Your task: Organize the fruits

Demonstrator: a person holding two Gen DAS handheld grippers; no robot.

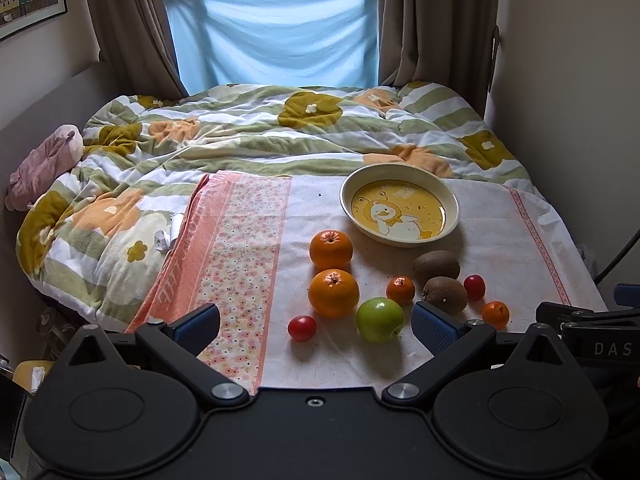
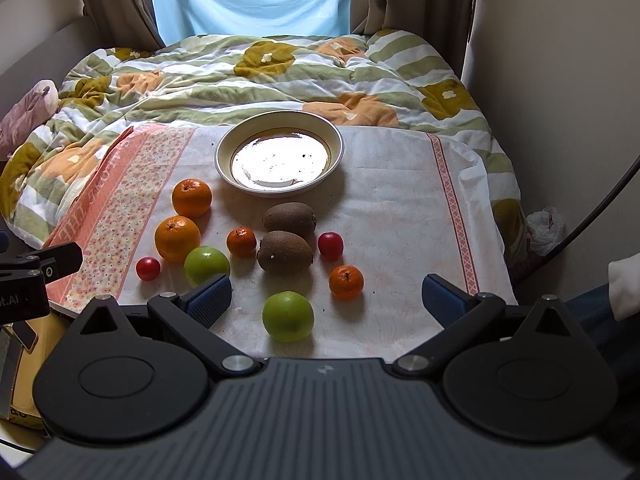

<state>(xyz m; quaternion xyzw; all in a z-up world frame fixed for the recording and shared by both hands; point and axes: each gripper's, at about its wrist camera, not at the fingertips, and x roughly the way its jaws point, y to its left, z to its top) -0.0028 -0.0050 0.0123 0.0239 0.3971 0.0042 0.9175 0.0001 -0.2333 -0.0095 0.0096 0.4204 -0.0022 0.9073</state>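
Note:
A cream bowl (image 1: 452,196) (image 2: 338,140) with a yellow bear picture stands empty on a white and pink cloth (image 2: 400,208). In front of it lie two oranges (image 2: 191,197) (image 2: 177,238), two kiwis (image 2: 289,219) (image 2: 284,252), two small mandarins (image 2: 241,241) (image 2: 346,282), two red tomatoes (image 2: 330,246) (image 2: 148,268) and two green apples (image 2: 206,265) (image 2: 287,315). My left gripper (image 1: 316,326) is open and empty near the front edge, by one green apple (image 1: 379,318) and a tomato (image 1: 302,328). My right gripper (image 2: 327,300) is open and empty, just behind the nearest apple.
The cloth lies on a bed with a rumpled green, white and orange quilt (image 1: 240,136). A pink plush toy (image 1: 44,164) lies at the left edge. Walls stand close on the right, and a curtained window at the far end.

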